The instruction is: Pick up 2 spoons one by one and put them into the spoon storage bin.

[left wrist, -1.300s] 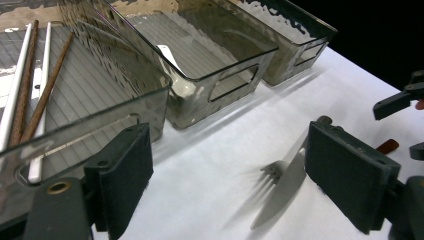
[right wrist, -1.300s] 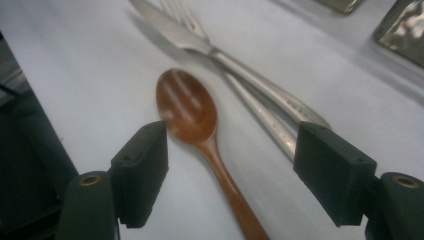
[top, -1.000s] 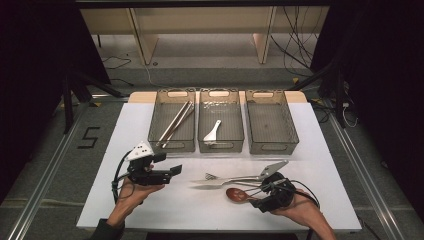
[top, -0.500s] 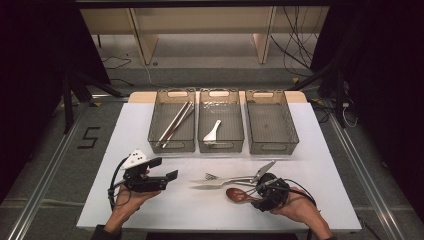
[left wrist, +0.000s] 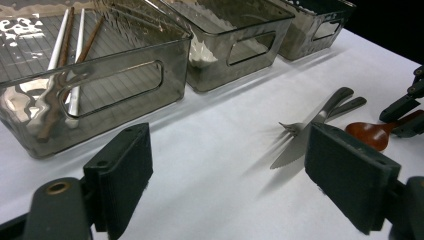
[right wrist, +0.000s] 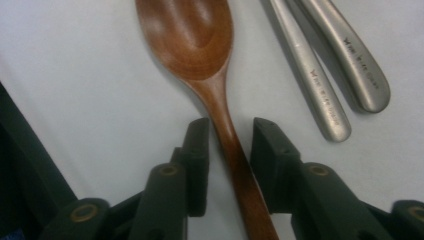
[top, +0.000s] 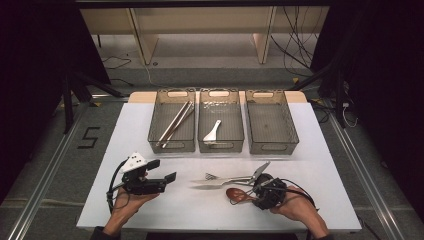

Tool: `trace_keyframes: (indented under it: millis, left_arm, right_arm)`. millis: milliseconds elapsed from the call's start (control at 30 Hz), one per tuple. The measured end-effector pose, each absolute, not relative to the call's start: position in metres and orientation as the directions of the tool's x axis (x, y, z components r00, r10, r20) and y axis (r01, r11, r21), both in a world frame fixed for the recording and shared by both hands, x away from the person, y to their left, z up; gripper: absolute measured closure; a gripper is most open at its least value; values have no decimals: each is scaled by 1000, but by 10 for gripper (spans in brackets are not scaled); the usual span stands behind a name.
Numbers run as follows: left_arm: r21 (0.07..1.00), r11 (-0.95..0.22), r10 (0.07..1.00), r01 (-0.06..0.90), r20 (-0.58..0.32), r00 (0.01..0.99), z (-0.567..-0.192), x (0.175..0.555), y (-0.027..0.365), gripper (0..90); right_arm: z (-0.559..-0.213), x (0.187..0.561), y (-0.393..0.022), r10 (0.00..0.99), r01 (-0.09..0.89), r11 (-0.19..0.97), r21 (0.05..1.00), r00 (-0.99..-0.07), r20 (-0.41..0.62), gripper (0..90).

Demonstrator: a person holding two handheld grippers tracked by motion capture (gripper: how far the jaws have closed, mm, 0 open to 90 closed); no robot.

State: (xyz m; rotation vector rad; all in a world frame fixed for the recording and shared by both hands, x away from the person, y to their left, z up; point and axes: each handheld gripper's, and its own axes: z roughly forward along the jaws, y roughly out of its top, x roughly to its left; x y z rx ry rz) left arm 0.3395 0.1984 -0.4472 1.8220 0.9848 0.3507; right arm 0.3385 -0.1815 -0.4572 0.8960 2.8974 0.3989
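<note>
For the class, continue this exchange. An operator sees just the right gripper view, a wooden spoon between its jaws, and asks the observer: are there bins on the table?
Observer: Yes, three bins stand in a row at the far side.
Operator: Anything in them?
Observer: Chopsticks lie in the left one and a white spoon in the middle one.
Operator: And the left gripper?
Observer: The left gripper is open, left of the fork.
</note>
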Motion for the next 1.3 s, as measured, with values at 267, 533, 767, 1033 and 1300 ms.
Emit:
trace_keyframes:
  millis: [267,533,767,1033,1300]
  left_arm:
    - [866,-173,759,469,-186,624,-448,339,199,188]
    - [873,-162,760,460,-187,622,-448,338,200,188]
    - [878,-149,761,455,-191,620,-448,337,201,188]
    - [881,-146,764,451,-190,617,-448,338,201,188]
    - [883,-145,768,446,-184,614,-449,338,202,187]
  right_arm:
    - [-457,336,-177,514,491,832,260,-858,-25,815]
    - [-449,335,-178,492,463,835,296,-870,-28,822]
    - [-429,339,-181,521,467,791,395,-853,-34,822]
    - [-409,356,-179,570,478,723,499,-820,-40,822]
    - [-397,377,-167,592,475,692,543,-805,-50,822]
